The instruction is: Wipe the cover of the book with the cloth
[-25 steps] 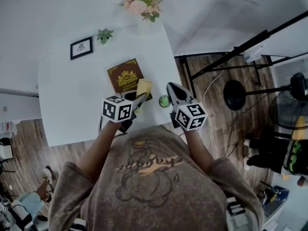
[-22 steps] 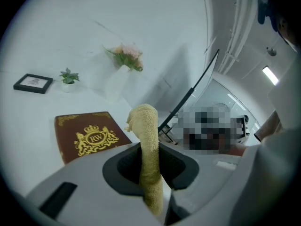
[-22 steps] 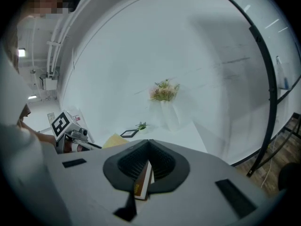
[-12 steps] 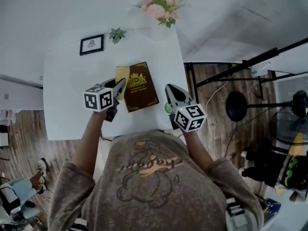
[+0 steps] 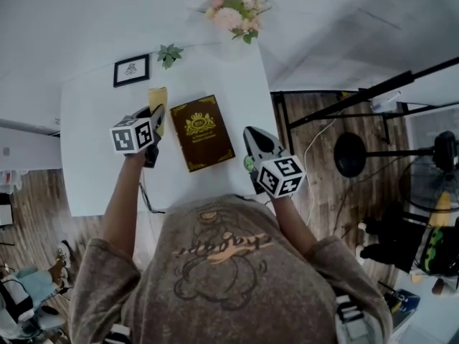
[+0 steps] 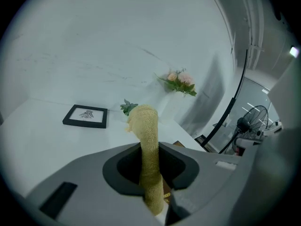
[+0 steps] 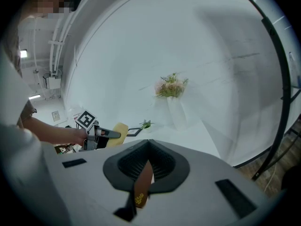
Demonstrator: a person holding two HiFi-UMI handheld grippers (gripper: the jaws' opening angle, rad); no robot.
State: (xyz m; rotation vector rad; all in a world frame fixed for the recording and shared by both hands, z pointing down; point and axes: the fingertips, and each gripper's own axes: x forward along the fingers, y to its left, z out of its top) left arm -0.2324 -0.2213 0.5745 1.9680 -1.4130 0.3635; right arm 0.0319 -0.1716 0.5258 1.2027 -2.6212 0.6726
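Observation:
A brown book (image 5: 203, 132) with a gold emblem lies flat on the white table (image 5: 93, 170). My left gripper (image 5: 155, 113) is just left of the book, shut on a yellow cloth (image 5: 158, 97) that sticks out past its tips. In the left gripper view the cloth (image 6: 143, 126) stands pinched between the jaws. My right gripper (image 5: 252, 131) hovers off the book's right side with its jaws together and nothing in them. In the right gripper view the book (image 7: 141, 182) shows as a brown strip below the closed tips (image 7: 149, 141).
A framed picture (image 5: 131, 70), a small green plant (image 5: 170, 53) and a vase of pink flowers (image 5: 234, 9) stand along the table's far edge. A black stand (image 5: 351, 149) and cables are on the wood floor to the right.
My left gripper has carried the cloth leftward across the book, from its right side to just past its left edge. The right gripper has hardly moved.

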